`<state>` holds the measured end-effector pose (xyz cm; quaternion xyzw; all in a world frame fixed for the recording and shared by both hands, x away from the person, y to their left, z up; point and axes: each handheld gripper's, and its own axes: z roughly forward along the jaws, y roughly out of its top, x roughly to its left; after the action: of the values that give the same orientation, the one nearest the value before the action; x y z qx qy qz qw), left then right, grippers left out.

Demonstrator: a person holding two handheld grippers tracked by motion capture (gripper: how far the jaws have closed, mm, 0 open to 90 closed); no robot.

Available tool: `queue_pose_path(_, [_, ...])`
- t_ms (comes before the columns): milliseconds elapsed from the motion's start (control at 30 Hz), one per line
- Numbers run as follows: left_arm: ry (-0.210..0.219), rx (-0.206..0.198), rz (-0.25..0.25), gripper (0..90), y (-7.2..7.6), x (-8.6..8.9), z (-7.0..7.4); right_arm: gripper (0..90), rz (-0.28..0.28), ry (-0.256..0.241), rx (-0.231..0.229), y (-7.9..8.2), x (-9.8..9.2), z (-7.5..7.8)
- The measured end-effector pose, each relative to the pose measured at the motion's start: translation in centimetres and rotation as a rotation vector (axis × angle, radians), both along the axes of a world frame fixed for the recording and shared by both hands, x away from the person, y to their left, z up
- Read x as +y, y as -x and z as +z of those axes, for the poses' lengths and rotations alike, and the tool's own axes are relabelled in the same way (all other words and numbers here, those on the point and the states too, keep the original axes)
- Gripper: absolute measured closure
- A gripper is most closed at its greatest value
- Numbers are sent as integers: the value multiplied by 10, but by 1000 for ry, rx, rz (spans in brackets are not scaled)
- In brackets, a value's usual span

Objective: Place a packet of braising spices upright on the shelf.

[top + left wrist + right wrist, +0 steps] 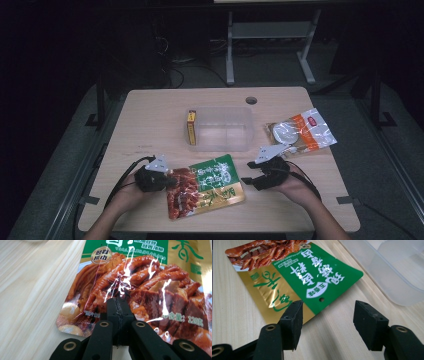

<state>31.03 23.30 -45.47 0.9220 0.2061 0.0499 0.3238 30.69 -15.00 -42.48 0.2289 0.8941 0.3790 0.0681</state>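
Pale wood counter in a dark room, seen from above. At its middle stands a clear plastic bin holding a yellow box upright against its left wall; the rest of the bin looks bare. Right of the bin lies an orange-and-clear bag. Near the front edge lies a green-and-gold snack pouch, flat. The left gripper has its jaws pressed together on the pouch's left edge. The right gripper has its jaws wide apart, just beside the pouch's right edge, holding nothing.
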Motion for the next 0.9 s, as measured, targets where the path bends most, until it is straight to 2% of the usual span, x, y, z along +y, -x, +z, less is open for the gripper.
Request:
queue_pose_path(367, [-3,-2,-72,897,-2,-32,0,401,-29,-18,-15,-1,-8,2])
queue_pose_path(600, [16,15,-114,895,-4,-44,5,388,-57,-42,-39,7,-24,7])
queue_pose_path(700, [32,-1,-112,844,-4,-49,13,383,-74,-59,-41,13,-34,7])
queue_pose_path(767, [60,0,-113,786,-6,-53,19,371,-87,-67,-41,17,-41,6])
queue_pose_path(900, [64,-15,-137,655,-13,-62,26,363,-116,-78,-25,21,-50,4])
